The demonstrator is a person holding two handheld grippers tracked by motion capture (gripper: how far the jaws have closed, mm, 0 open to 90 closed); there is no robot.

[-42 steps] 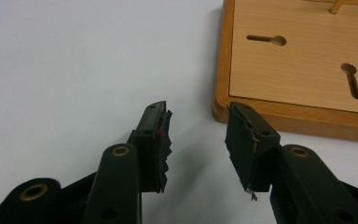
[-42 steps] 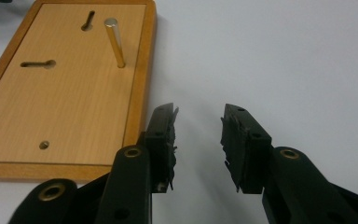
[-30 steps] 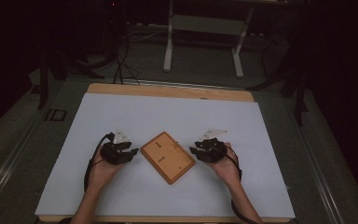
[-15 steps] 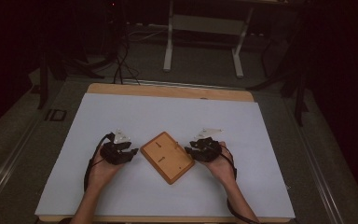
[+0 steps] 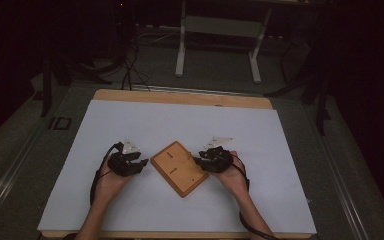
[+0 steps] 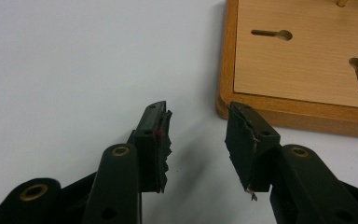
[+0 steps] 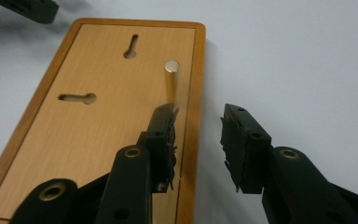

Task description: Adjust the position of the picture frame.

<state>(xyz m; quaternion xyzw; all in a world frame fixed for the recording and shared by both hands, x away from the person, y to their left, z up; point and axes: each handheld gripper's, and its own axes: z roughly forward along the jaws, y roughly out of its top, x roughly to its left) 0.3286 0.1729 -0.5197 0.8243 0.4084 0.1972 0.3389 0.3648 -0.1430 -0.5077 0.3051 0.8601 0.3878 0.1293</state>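
Two grippers, left gripper and right gripper, both spread, flank the board; right straddles its edge. Nothing gripped; board flat on table.

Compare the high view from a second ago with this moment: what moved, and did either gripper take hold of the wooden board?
The right gripper has slid leftward up to the wooden board's right edge; in the right gripper view its open fingers straddle that rim, nothing clamped yet. The left gripper stayed beside the board's left corner, open, and the board has not visibly moved on the table.
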